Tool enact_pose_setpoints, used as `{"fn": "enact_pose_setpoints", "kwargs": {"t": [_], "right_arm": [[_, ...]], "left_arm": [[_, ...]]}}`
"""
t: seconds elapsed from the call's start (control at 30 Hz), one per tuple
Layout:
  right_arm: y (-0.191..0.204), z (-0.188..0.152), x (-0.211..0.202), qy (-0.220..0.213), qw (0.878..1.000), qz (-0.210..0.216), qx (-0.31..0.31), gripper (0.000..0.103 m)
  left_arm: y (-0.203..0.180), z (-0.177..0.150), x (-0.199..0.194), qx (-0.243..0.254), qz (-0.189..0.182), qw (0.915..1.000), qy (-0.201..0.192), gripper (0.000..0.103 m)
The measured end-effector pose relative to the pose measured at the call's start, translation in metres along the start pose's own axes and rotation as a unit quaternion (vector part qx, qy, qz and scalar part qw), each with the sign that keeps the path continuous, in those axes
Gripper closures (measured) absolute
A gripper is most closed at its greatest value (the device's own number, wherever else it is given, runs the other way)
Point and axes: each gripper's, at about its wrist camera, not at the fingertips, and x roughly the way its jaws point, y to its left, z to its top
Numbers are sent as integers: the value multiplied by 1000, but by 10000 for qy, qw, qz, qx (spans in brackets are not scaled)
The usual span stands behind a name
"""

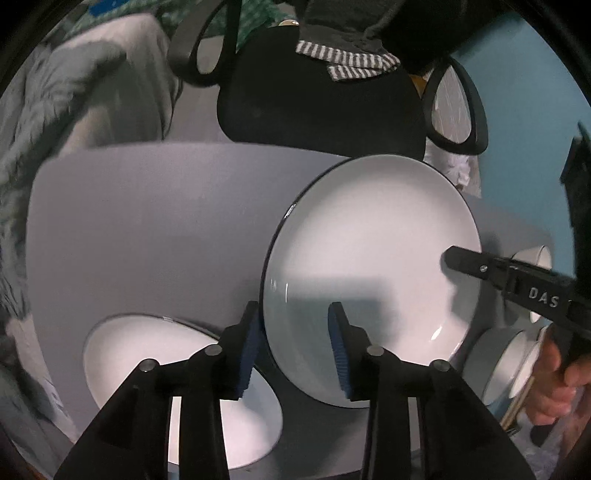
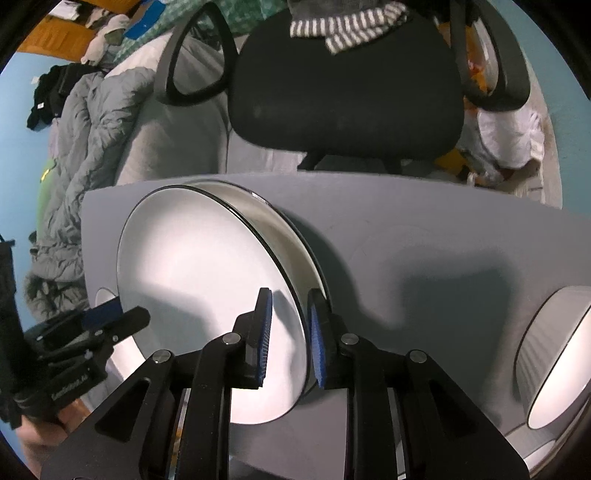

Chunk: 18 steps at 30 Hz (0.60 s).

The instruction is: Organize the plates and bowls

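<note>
Your matte grey table [image 2: 406,258] stands before a black mesh office chair [image 2: 347,92]. On the table, one round, glossy white plate [image 1: 373,266] with a thin dark rim is raised, tilted. Your left gripper [image 1: 295,347] straddles its near edge, jaws apart; your right gripper [image 2: 290,339] likewise brackets its rim, not closed.

A grey worktop [image 2: 424,236] fills the near ground, lit from above so that soft shadows fall across it. Just beyond its far edge stands a black office chair [image 2: 347,96] with looped armrests, a striped grey-and-white cloth [image 2: 347,27] draped over its back. To the far left lies a bed [image 2: 162,133] with a rumpled grey quilt [image 2: 85,147] and a green patterned cover. The walls [image 1: 517,74] are pale blue. White fabric [image 2: 509,136] is heaped on the floor at far right.
</note>
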Motion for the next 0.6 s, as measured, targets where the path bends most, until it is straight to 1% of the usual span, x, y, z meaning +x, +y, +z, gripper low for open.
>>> {"fn": "enact_pose_setpoints", "kwargs": {"t": [0.1,0.2,0.33,0.43,0.5,0.53,0.57,0.6], "right_arm": [[-2,-1,-1,3,10000,-4,25,83],[-2,-3,-3,-37,10000,-20,19,83],[7,-9,-5,-33,9995,-273,-121,82],[13,-10,-8,-42,9991,-385,-188,74],[17,-10,-9,-49,9981,-560,-255,73],[19,-11,-10,-71,9974,-650,-291,68],[21,-12,-11,-118,9963,-784,-334,58],[25,-12,-13,-201,9939,-995,-432,57]], "left_arm": [[0,3,2,42,23,10000,84,67],[1,2,0,57,38,10000,55,67],[0,-4,-4,131,255,9996,-49,65],[1,-9,-8,184,350,9991,-143,64],[2,-12,-10,172,375,9989,-200,63],[3,-13,-13,161,371,9989,-230,63],[3,-15,-14,151,358,9989,-249,62],[4,-18,-17,132,342,9989,-276,62]]}}
